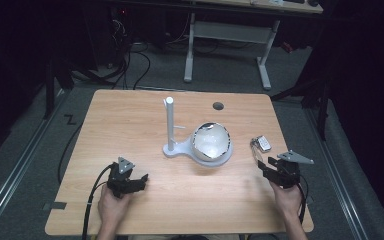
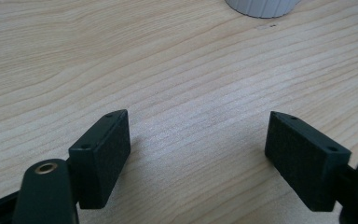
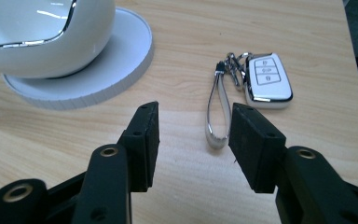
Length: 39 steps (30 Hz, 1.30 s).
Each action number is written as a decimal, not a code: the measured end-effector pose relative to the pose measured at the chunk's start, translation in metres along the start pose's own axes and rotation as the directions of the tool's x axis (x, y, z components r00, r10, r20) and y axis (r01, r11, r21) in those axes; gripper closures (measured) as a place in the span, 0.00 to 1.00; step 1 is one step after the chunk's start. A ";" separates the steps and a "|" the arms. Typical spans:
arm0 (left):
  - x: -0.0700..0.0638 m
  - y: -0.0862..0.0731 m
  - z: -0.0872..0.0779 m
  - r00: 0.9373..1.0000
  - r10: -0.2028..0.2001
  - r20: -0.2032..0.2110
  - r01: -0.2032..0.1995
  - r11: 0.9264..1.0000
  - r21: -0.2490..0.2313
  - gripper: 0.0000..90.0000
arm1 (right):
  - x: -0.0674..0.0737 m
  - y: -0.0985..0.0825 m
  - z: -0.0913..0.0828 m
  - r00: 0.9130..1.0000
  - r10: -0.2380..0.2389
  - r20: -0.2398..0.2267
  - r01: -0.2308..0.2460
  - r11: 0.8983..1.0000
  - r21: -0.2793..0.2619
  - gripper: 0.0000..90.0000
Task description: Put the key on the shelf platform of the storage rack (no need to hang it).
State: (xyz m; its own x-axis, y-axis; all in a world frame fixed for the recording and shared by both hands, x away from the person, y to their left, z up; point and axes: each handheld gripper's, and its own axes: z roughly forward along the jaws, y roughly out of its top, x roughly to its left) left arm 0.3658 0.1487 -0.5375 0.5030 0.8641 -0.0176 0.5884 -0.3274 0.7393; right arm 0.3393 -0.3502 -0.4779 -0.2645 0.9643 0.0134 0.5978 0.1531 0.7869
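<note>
Just beyond the right gripper, a white car key fob lies flat on the wooden table, with a white strap joined to it by a small metal ring. In the right gripper view the fob's long axis runs away from the gripper, its button face turned up, while the strap lies alongside it and its looped end points back toward the jaws. Those jaws stand apart, with nothing clamped; the strap's loop sits just ahead of the gap, near the right-hand pad, not between the pads. In the high view the fob rests near the table's right edge, to the right of a white bowl that sits on the round base of a white stand with an upright post. The left gripper is held low over bare wood near the table's front left, its jaws spread wide and holding nothing.
</note>
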 end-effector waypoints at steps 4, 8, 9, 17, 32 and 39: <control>0.000 0.000 0.000 1.000 0.000 0.000 0.000 1.000 0.000 0.25 | 0.000 0.008 0.002 1.000 -0.012 0.002 0.012 1.000 -0.005 0.60; 0.000 0.000 0.000 1.000 0.000 0.000 0.000 1.000 0.000 0.25 | 0.000 0.015 0.005 1.000 -0.022 0.001 0.022 1.000 -0.003 0.61; 0.000 0.000 0.000 1.000 0.000 0.000 0.000 1.000 0.001 0.25 | 0.001 0.017 0.006 1.000 -0.022 -0.001 0.022 1.000 -0.001 0.61; 0.000 0.000 0.000 1.000 0.000 0.000 0.000 1.000 0.000 0.25 | -0.005 0.030 0.013 1.000 -0.005 -0.018 0.005 1.000 -0.007 0.62; 0.000 0.000 0.000 1.000 0.000 0.000 0.000 1.000 0.000 0.25 | -0.013 0.050 0.036 1.000 0.011 -0.018 -0.011 1.000 0.030 0.64; 0.000 0.000 0.000 1.000 0.001 0.000 -0.001 1.000 0.000 0.25 | -0.018 0.051 0.055 0.999 0.026 -0.033 -0.024 0.996 0.082 0.69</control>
State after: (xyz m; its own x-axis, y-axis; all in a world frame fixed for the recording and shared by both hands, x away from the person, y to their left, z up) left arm 0.3658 0.1486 -0.5375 0.5031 0.8641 -0.0170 0.5883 -0.3280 0.7392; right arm 0.4159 -0.3483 -0.4719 -0.2738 0.9602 0.0547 0.6640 0.1476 0.7330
